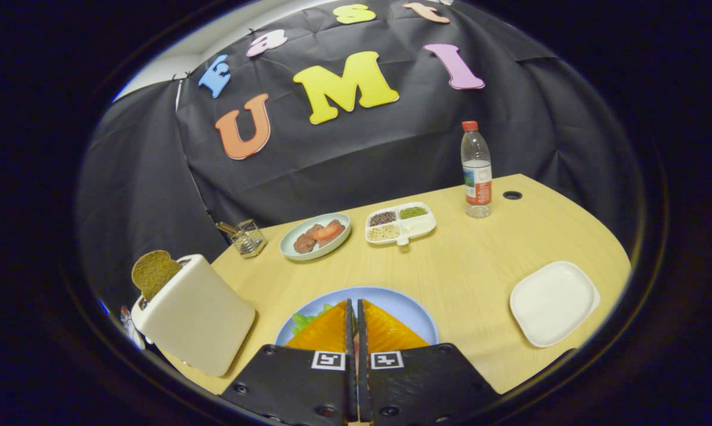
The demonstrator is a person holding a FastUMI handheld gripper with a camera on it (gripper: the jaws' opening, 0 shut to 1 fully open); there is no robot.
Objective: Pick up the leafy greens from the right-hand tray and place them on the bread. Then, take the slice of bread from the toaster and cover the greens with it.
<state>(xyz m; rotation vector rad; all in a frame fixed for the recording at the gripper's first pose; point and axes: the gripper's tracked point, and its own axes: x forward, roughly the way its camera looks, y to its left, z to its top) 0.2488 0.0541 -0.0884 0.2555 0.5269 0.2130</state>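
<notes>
Gripper (356, 310) with fingers pressed together, nothing between them, over a round pale-blue plate (412, 307), leafy greens (304, 322) on that plate beside the fingers, brown bread slice (154, 272) upright in the cream toaster (193, 316) left of the plate, empty white square tray (554, 303) right of it.

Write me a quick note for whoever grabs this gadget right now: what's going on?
Tool: fingers closed together, holding nothing, over the blue plate.
Greens: already on the blue plate, poking out beside the fingers; any bread beneath them is hidden.
White tray at right: empty.
Bread slice: still standing in the toaster, left of the plate.
Left: take that slice and cover the greens.
</notes>
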